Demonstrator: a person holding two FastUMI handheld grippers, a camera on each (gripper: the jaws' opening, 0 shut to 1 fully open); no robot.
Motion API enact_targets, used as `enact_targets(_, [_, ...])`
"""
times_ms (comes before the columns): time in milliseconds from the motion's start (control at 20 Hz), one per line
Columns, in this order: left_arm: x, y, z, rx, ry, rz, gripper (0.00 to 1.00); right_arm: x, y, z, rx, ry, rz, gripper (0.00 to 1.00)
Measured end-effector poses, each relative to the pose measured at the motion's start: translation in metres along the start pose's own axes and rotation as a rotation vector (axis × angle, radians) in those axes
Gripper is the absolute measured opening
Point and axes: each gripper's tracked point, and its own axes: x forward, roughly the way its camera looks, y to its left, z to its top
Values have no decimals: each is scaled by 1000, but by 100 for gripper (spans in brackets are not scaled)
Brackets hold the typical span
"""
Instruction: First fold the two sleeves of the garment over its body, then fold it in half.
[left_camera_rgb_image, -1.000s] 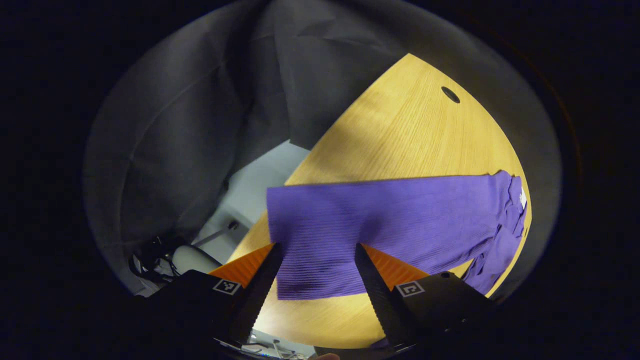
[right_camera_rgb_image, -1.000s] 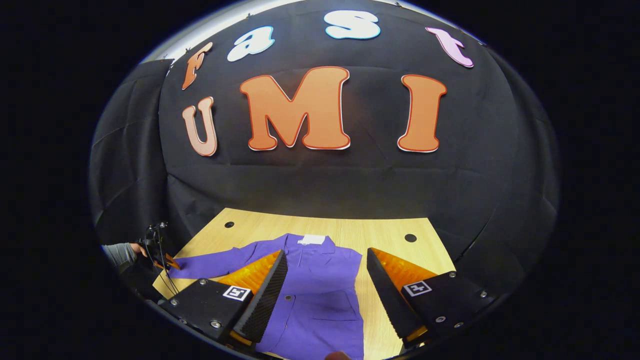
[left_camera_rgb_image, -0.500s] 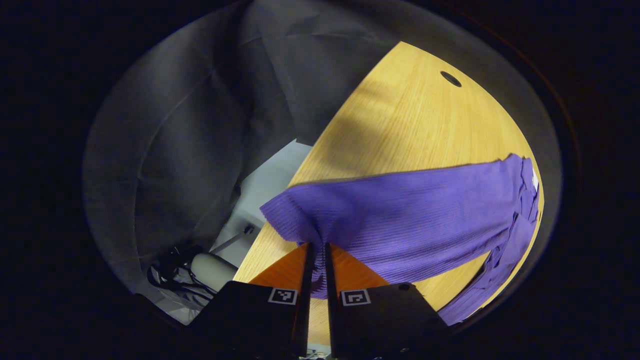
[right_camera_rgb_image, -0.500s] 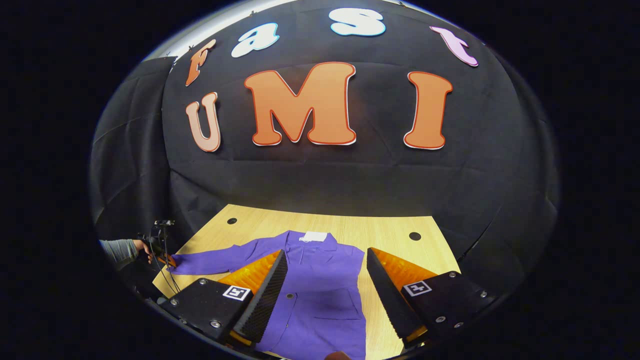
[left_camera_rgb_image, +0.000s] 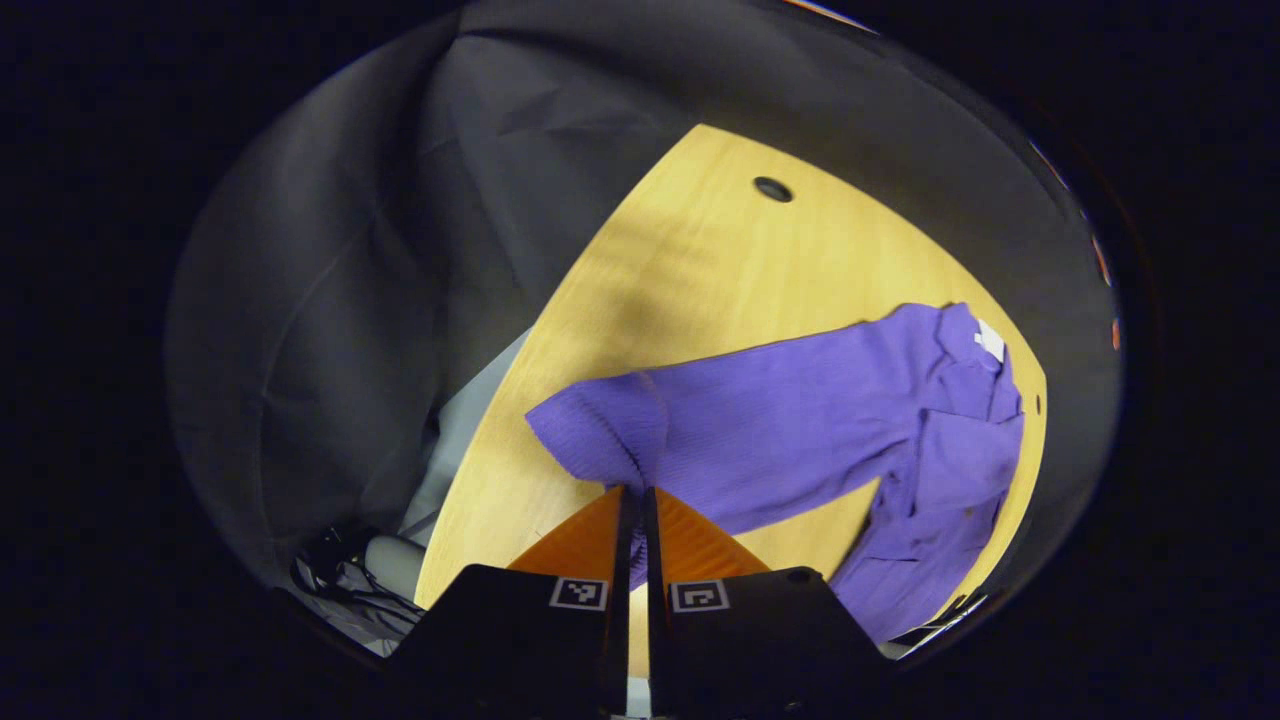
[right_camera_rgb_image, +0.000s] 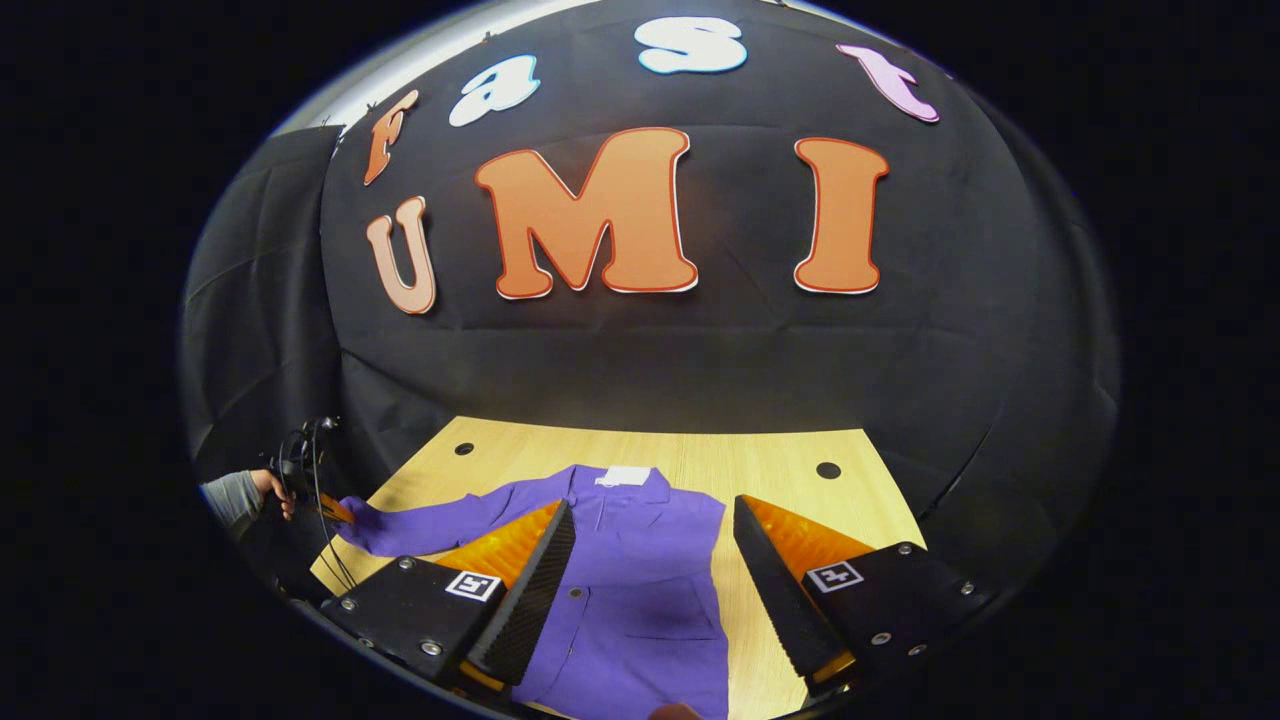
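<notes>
Lifting the sleeve (left_camera_rgb_image: 700, 430) cuff, left claw (left_camera_rgb_image: 632, 497) stays clamped.

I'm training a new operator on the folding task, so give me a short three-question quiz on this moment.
1. True or false: the left gripper is shut on the cuff of the purple garment's sleeve.
2. Which best describes the right gripper? A) open above the garment's body B) shut on the collar C) resting on the bare table
3. Fill in: the white label sits at the garment's ____.

Key: 1 true; 2 A; 3 collar
</notes>
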Motion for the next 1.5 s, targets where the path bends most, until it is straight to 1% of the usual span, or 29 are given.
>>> enact_targets(200, [-49, -71, 18, 116, -67, -58, 9, -4, -12, 2, 8, -26, 0, 95])
enact_targets(350, [-74, -129, 31, 211, -109, -99, 8, -9, -26, 3, 5, -47, -15, 95])
enact_targets(500, [-92, -184, 41, 305, -135, -122, 8, -16, -36, 1, 11, -63, -13, 95])
enact_targets(650, [-98, -255, 46, 391, -146, -152, 8, -19, -54, -2, 3, -73, -31, 95])
enact_targets(800, [-110, -323, 48, 482, -160, -194, 9, -25, -66, -6, 19, -80, -30, 95])
enact_targets(1000, [-104, -407, 30, 599, -136, -235, 9, -30, -84, -15, 27, -78, -41, 95])
enact_targets(1200, [-86, -475, 15, 630, -99, -289, 9, -41, -104, -15, 57, -72, -49, 95])
enact_targets(1350, [-77, -517, 10, 646, -106, -310, 9, -45, -120, -18, 77, -66, -62, 95])
enact_targets(1400, [-76, -529, 6, 657, -112, -329, 9, -48, -127, -21, 85, -64, -68, 95])
enact_targets(1450, [-76, -540, 5, 665, -128, -337, 12, -48, -132, -23, 92, -61, -70, 95])
enact_targets(1500, [-76, -549, 2, 675, -139, -355, 31, -50, -134, -26, 97, -57, -70, 95])
